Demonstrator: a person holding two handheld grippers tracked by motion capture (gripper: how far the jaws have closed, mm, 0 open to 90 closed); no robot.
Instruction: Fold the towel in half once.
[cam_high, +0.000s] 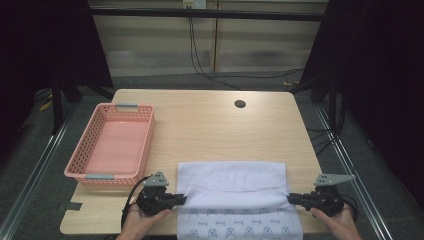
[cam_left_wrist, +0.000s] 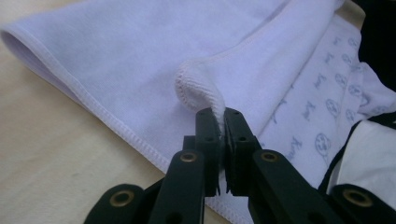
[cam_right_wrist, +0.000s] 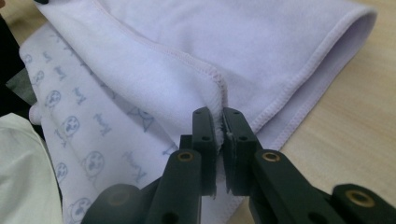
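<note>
A white towel (cam_high: 235, 186) with a pale blue print lies at the table's near edge, its far part folded back toward me over the printed side. My left gripper (cam_high: 183, 199) is shut on the folded flap's left corner (cam_left_wrist: 198, 91). My right gripper (cam_high: 291, 198) is shut on the flap's right corner (cam_right_wrist: 218, 88). Both jaw pairs pinch the hemmed edge, and the towel (cam_left_wrist: 140, 51) (cam_right_wrist: 243, 42) spreads out beyond them on the wood. A hand holds each gripper from below.
A pink perforated basket (cam_high: 95, 170) stands empty at the table's left side, close to my left gripper. A round cable hole (cam_high: 240, 104) sits far back in the wooden table (cam_high: 210, 125). Cables hang behind the table's far edge.
</note>
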